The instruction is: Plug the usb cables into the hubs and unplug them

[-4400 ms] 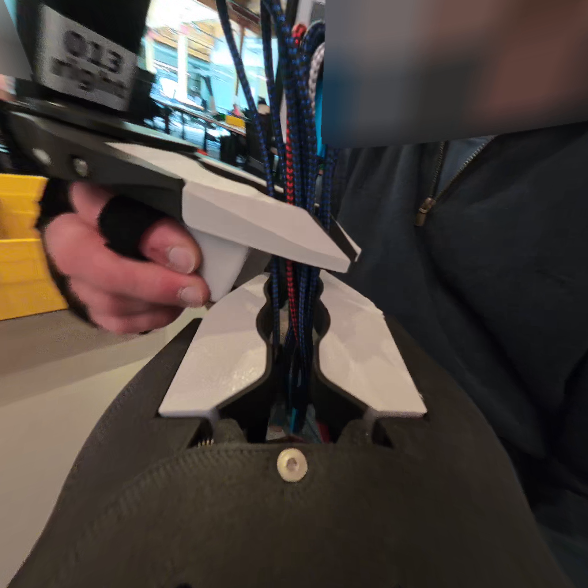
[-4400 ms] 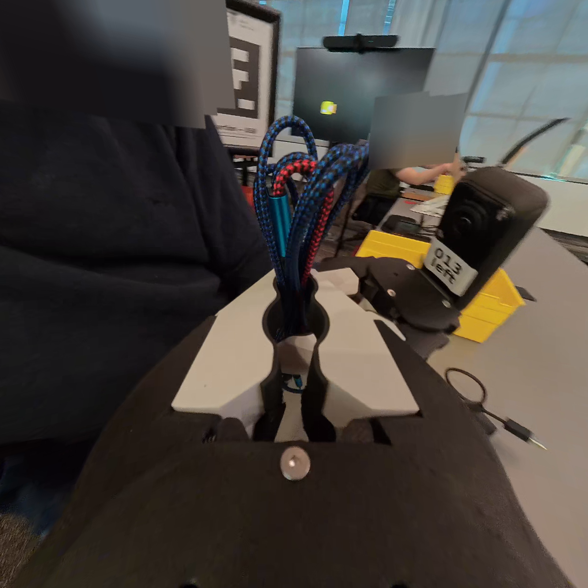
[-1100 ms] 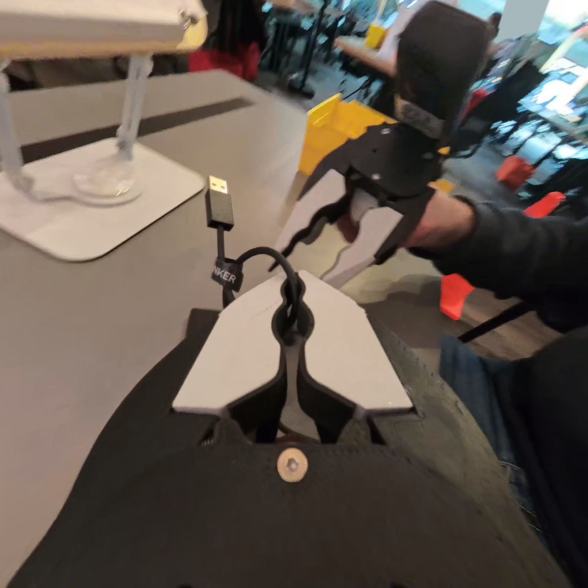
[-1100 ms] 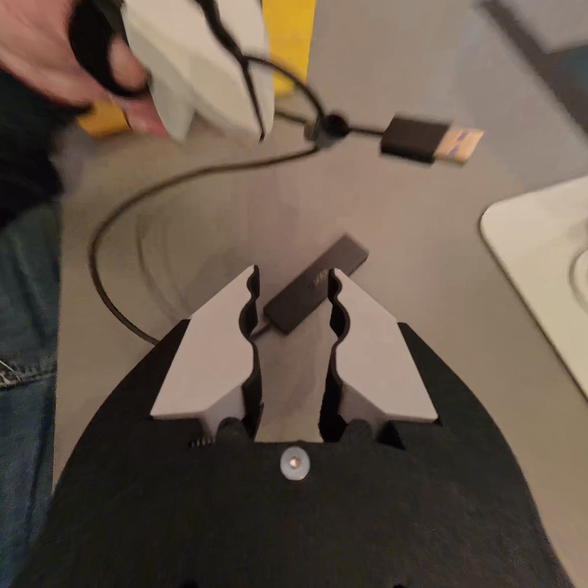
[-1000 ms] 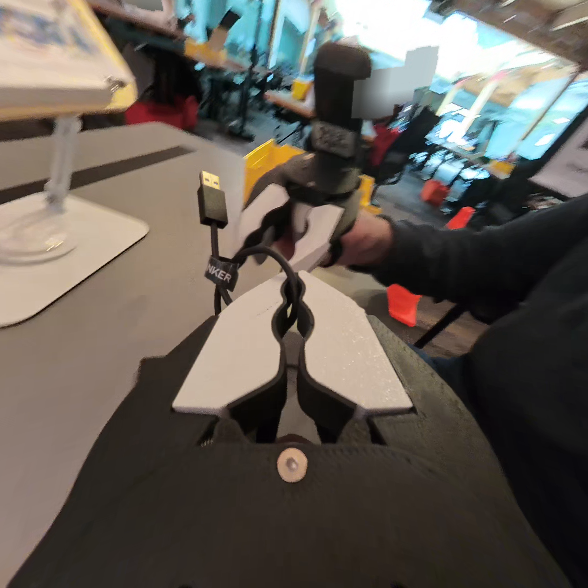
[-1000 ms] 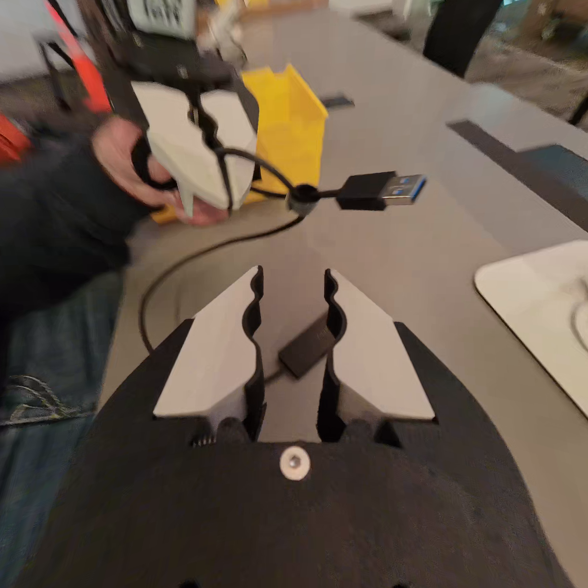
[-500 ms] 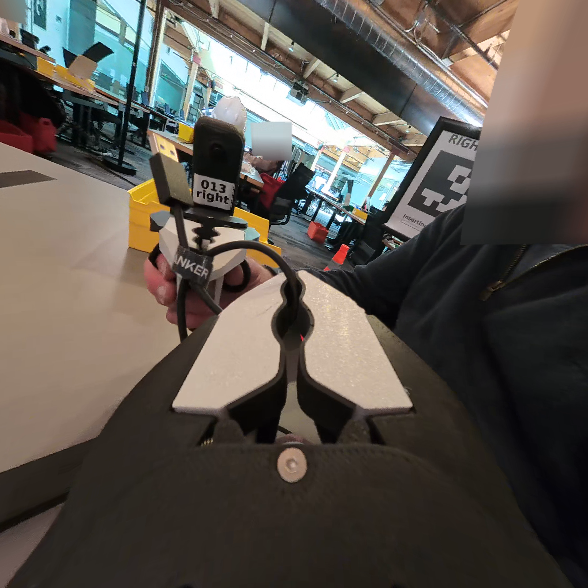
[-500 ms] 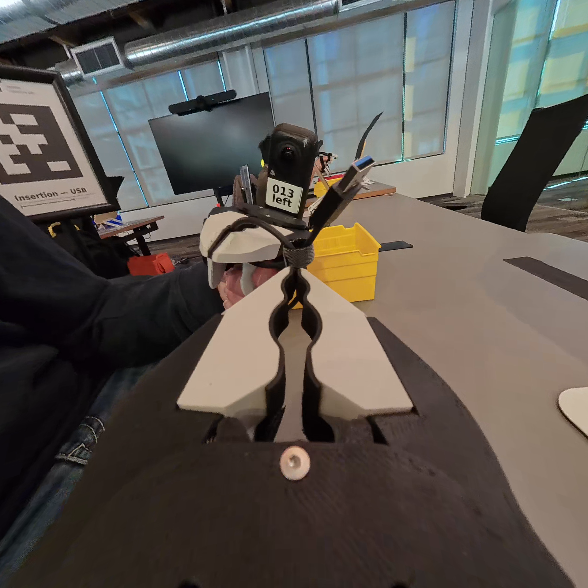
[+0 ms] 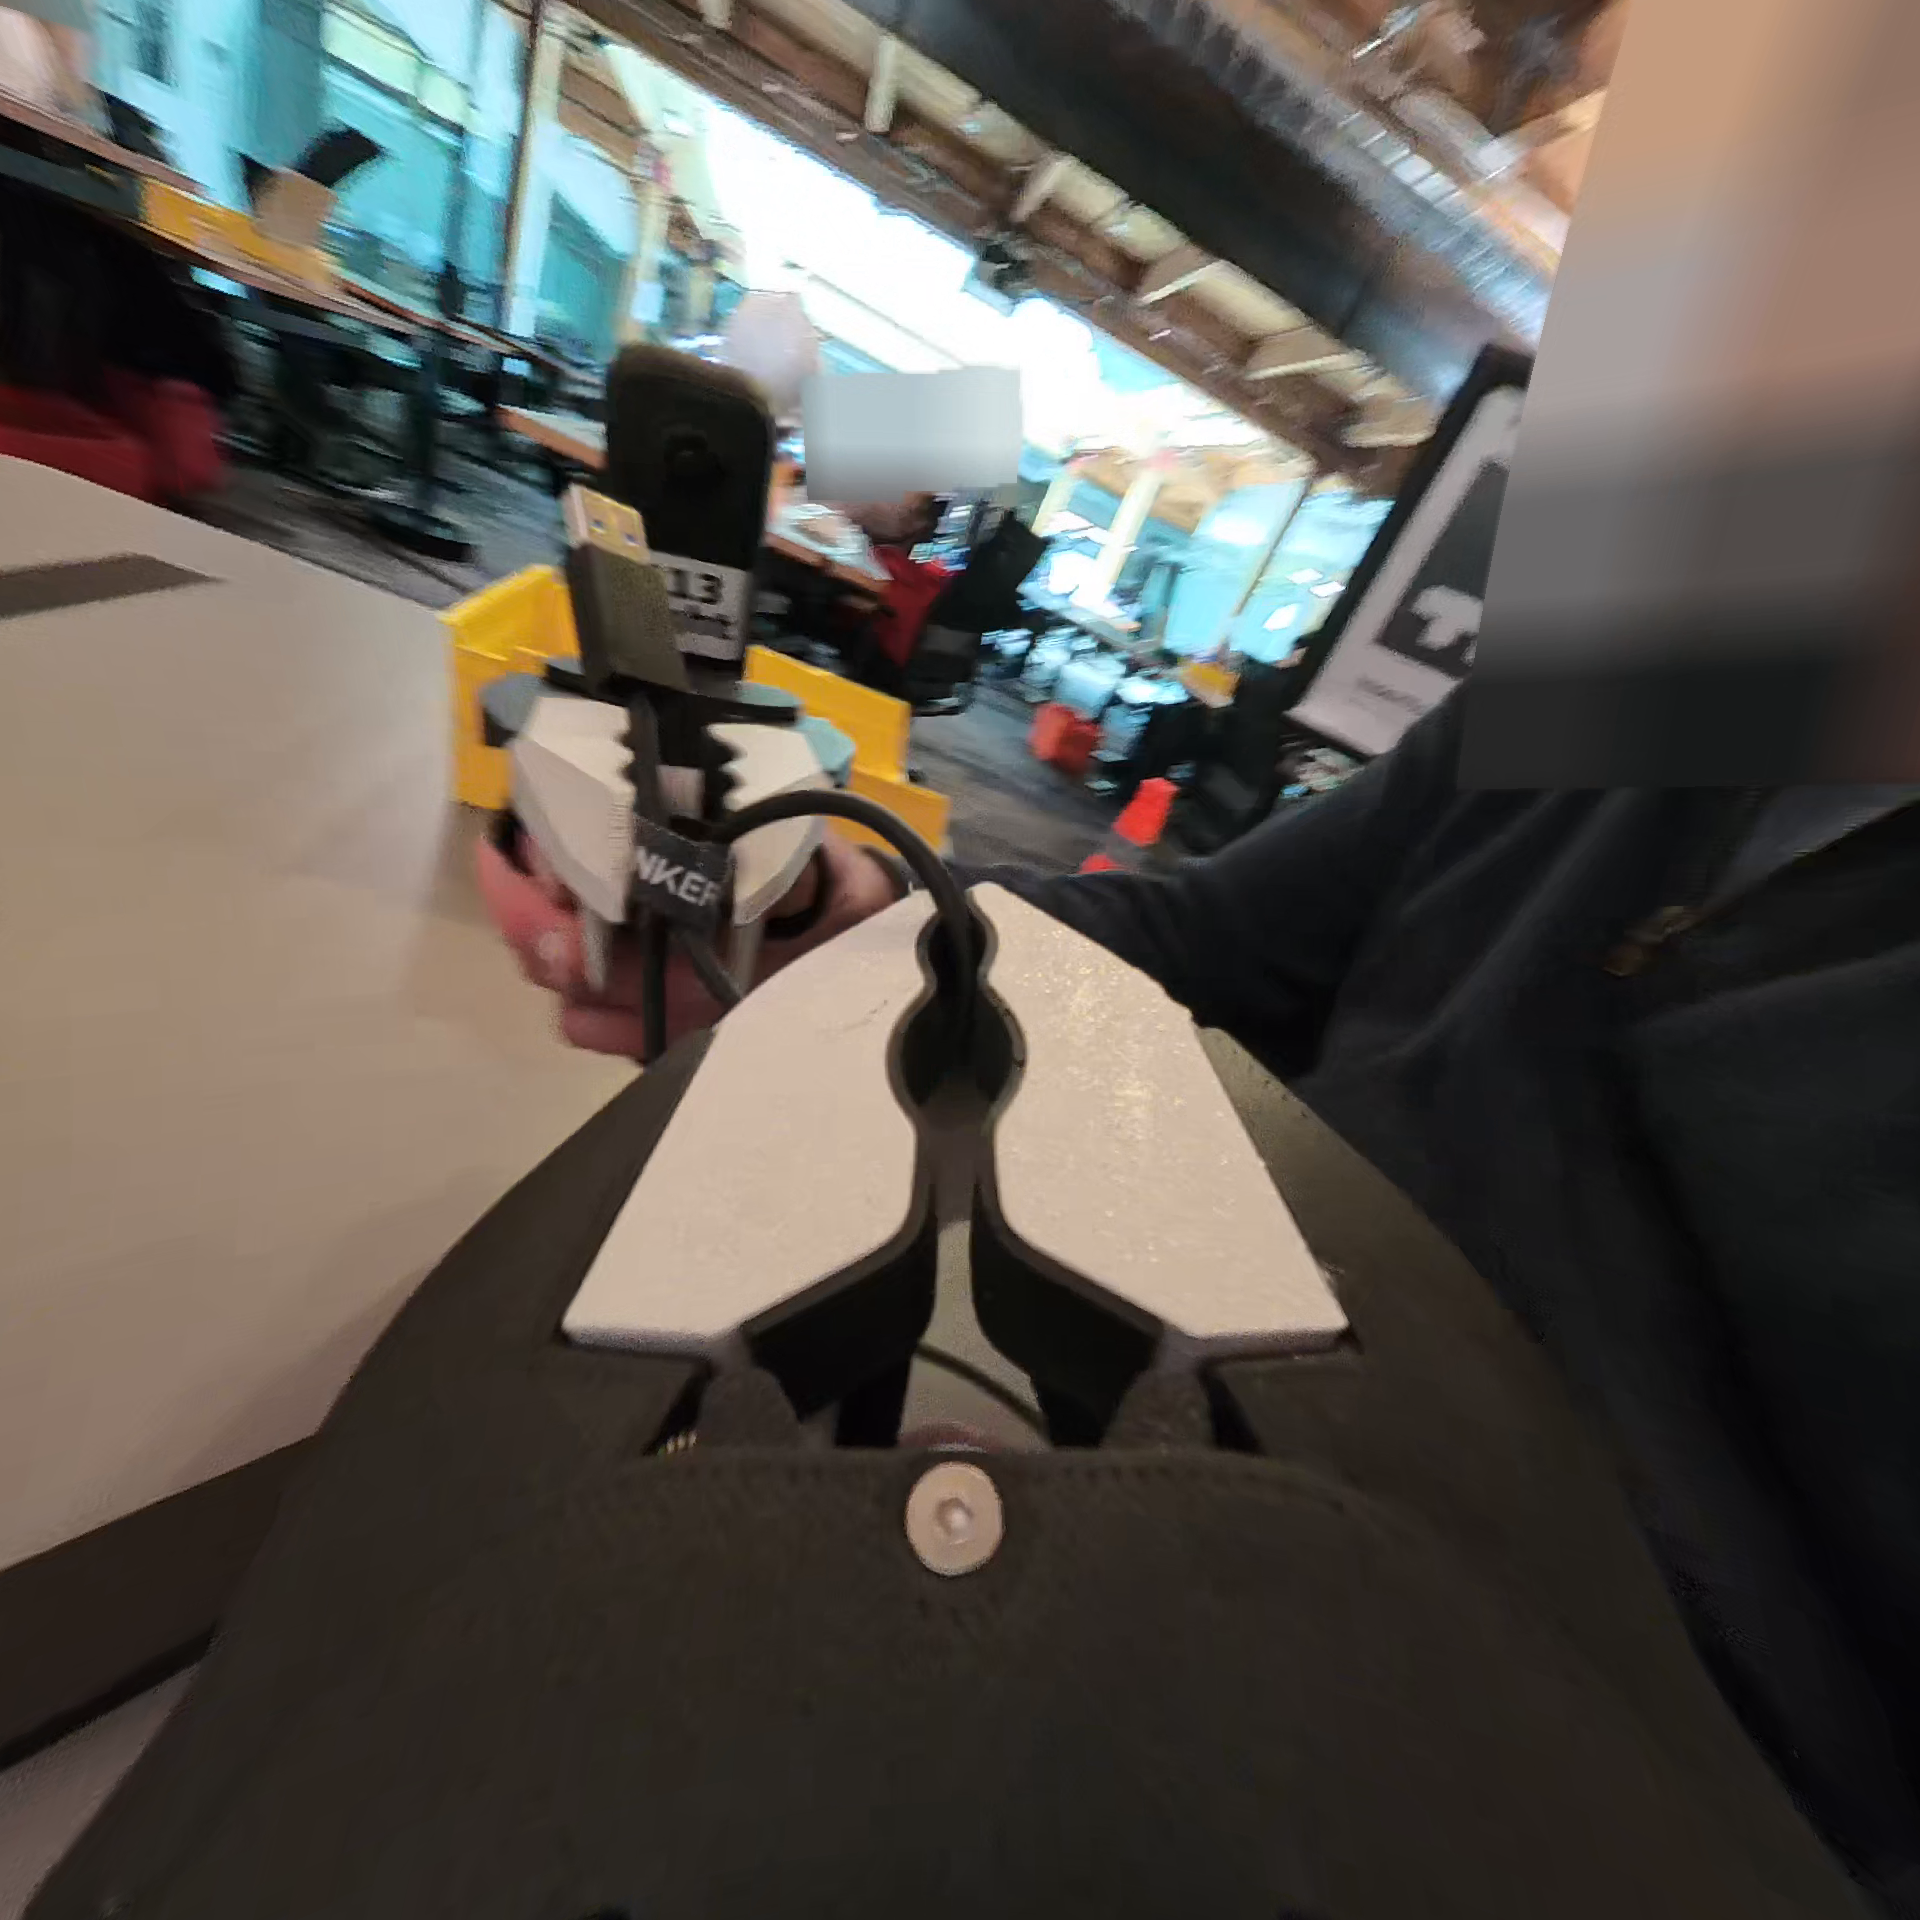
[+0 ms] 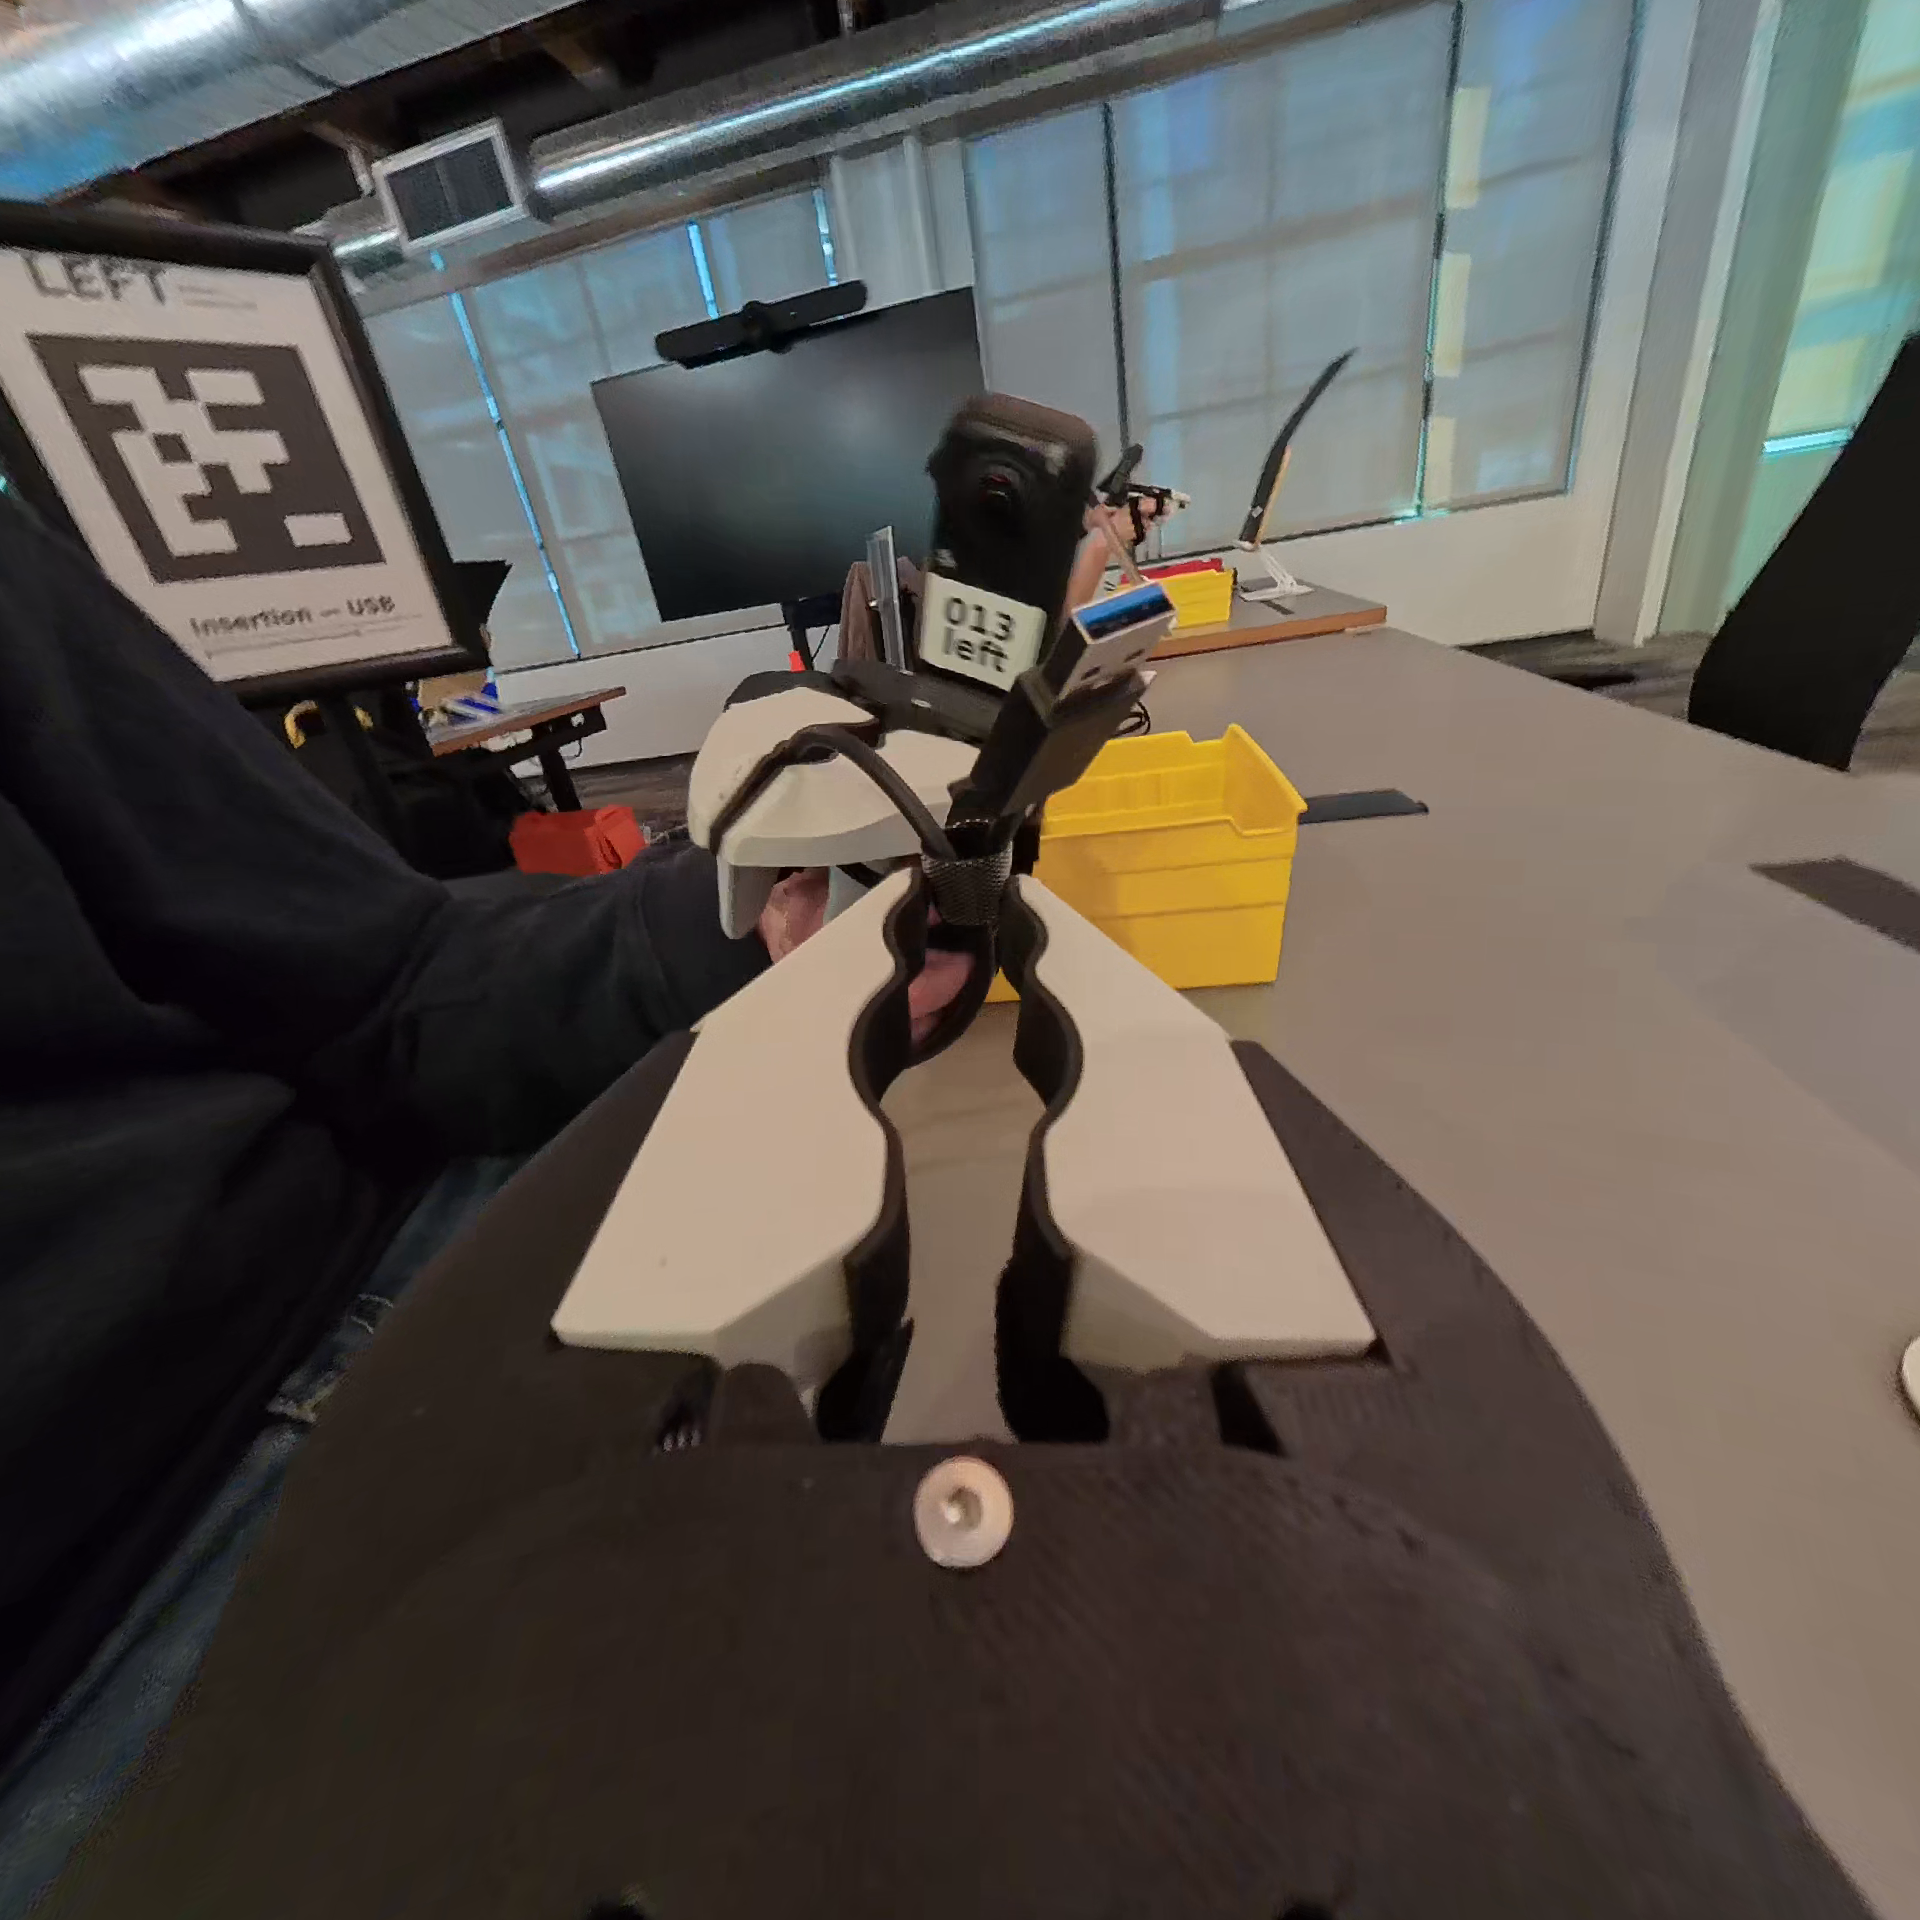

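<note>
Left tool (image 9: 951,940): I see my two white fingers pressed together on the black cable (image 9: 831,805), which loops out of their tips.
Right tool (image 10: 961,894): my fingertips pinch the cable at its fabric strap (image 10: 971,883), just below the plug; farther back the fingers stand apart.
USB plug (image 10: 1081,681): black body, blue-tongued metal end, tilted up and to the right above my right tool, in the air over the table (image 10: 1558,935).
Hub: I cannot find it in either view.
Yellow bin (image 10: 1174,852): on the table behind the plug.
Person: dark sleeve (image 10: 499,987) reaching to the left tool.
</note>
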Demonstrator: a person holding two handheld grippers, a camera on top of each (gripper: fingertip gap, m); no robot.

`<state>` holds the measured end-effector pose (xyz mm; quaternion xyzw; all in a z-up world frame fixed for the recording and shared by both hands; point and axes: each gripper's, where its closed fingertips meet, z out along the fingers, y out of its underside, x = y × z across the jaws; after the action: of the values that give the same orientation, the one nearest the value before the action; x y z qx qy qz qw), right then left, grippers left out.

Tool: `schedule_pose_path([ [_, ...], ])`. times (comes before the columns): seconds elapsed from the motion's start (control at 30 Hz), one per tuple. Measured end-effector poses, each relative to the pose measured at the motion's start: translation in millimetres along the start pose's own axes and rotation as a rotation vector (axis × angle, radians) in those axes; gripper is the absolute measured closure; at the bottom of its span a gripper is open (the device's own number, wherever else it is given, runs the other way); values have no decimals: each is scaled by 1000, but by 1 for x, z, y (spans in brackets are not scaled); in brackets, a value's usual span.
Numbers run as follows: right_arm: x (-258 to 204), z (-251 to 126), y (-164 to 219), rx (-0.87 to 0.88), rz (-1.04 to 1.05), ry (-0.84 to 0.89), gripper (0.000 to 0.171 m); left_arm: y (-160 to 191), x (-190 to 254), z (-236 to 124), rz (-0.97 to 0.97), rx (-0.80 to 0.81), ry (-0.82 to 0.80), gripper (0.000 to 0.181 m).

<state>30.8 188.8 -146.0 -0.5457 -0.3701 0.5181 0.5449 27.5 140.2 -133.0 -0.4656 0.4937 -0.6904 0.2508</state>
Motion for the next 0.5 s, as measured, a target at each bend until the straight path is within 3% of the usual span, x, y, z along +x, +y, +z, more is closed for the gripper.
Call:
schedule_pose_path([
  [0.07, 5, -3, -2, 24, 80, 22, 161, -5, -14, -2, 140, -21, -167, 177],
  [0.13, 6, -4, -1, 30, 126, 39, 161, -4, -30, -3, 304, -104, -370, 153],
  [0.2, 9, -6, -2, 52, 178, 59, 161, -4, -43, -7, 508, -211, -564, 149],
  [0.3, 8, -7, -6, 91, 248, 56, 161, -7, -56, -12, 750, -354, -784, 161],
  [0.5, 4, -8, -10, 104, 255, 71, 160, -13, -57, -8, 873, -375, -874, 177],
])
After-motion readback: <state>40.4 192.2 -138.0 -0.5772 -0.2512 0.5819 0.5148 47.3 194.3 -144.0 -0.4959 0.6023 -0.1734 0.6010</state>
